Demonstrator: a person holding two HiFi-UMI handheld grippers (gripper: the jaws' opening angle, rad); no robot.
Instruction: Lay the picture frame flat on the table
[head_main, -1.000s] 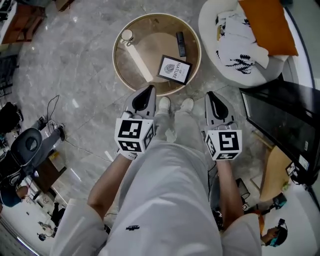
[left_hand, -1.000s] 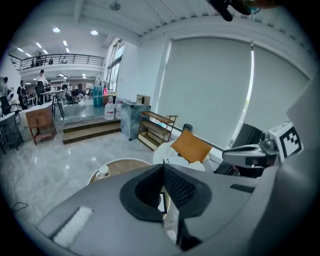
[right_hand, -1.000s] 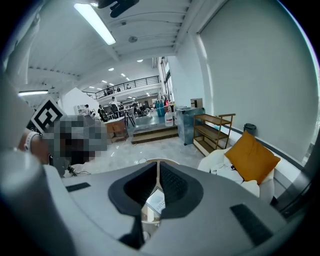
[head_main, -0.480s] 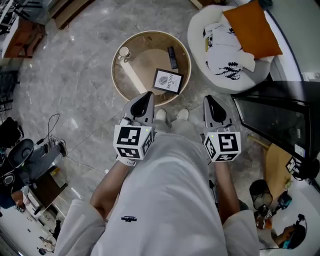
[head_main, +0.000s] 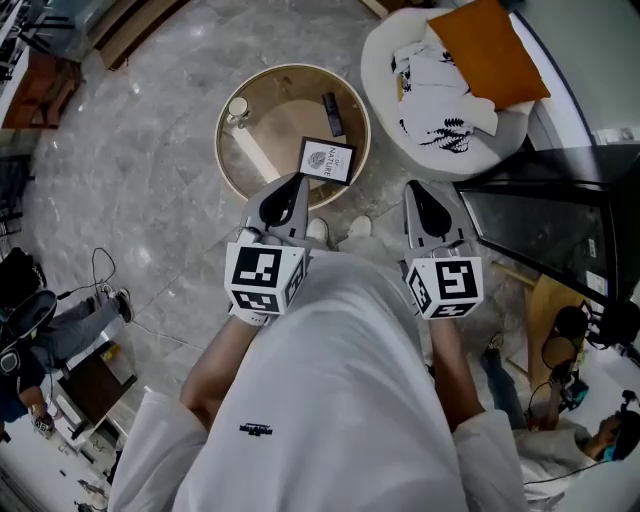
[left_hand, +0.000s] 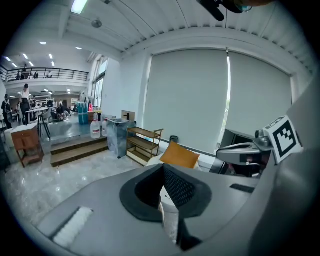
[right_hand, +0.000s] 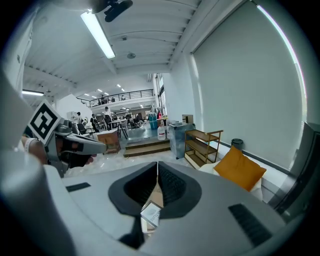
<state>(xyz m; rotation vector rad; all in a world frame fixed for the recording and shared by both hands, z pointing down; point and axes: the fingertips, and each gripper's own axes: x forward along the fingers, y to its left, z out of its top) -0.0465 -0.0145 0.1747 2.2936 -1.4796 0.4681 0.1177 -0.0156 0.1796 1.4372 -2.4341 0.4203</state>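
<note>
I see the small rectangular black-edged picture frame (head_main: 326, 160), its white printed sheet facing up, on the round light-wood table (head_main: 224, 150) with a raised rim. It sits inside the rim on the side nearest me, turned slightly askew. From overhead it looks flat, though I can't rule out a slight tilt.

The left gripper (left_hand: 163, 167) has its fingers (left_hand: 182, 189) closed tip to tip, holding nothing. Beyond them are an orange cushion (left_hand: 179, 156), a wooden shelf (left_hand: 142, 143) and pale window blinds (left_hand: 200, 95) — the right gripper (left_hand: 225, 151) shows at the right.
</note>
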